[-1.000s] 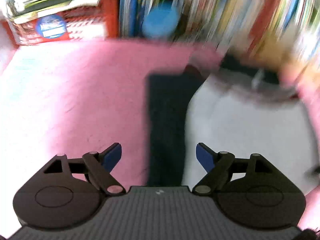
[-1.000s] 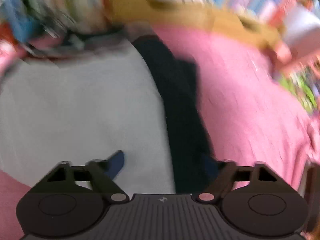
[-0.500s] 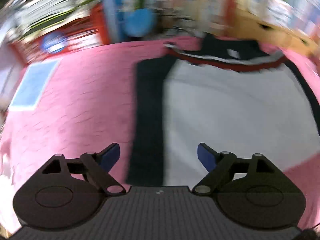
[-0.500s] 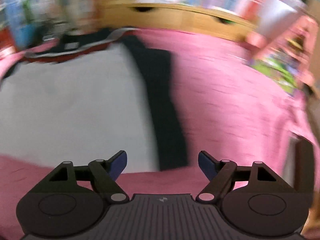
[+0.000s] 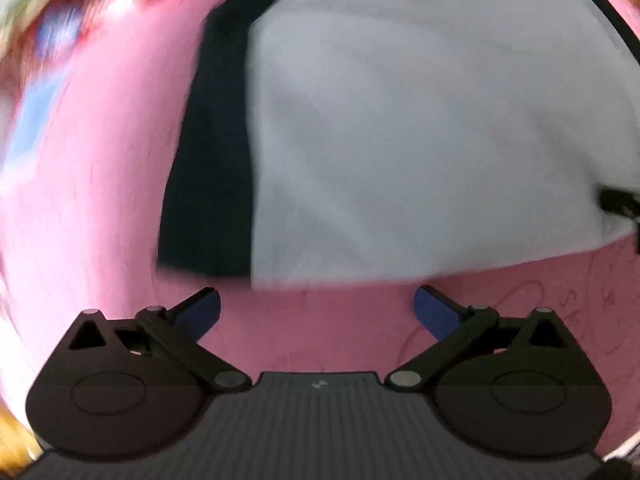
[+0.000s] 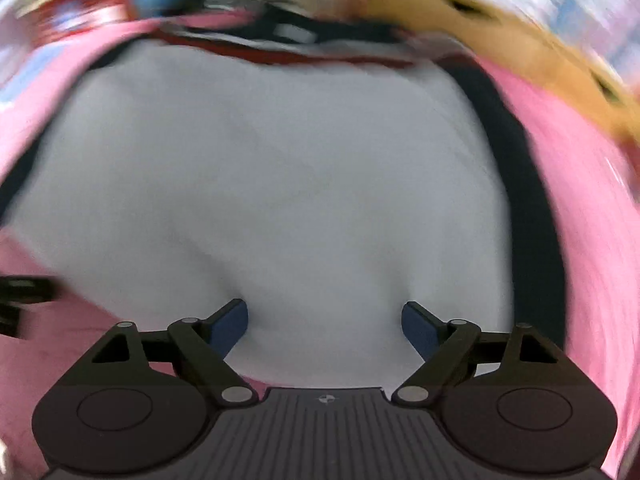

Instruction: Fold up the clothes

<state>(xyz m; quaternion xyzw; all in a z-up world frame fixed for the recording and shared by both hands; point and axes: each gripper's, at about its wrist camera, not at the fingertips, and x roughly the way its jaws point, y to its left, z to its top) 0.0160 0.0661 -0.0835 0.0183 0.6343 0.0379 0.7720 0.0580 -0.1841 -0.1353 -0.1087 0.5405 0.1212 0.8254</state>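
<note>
Garment: a white shirt point(image 6: 280, 184) with dark side panels lies flat on the pink desk point(image 5: 92, 184), collar at the far end.
Left claw point(image 5: 317, 307): jaws opening, nothing between them, poised just short of the near hem.
Right claw point(image 6: 325, 326): jaws opening over the white cloth, nothing pinched.
Step judged: the near hem is to be gripped at two matching points.
Advice: only the hem layers should be caught, not the pink covering.
</note>
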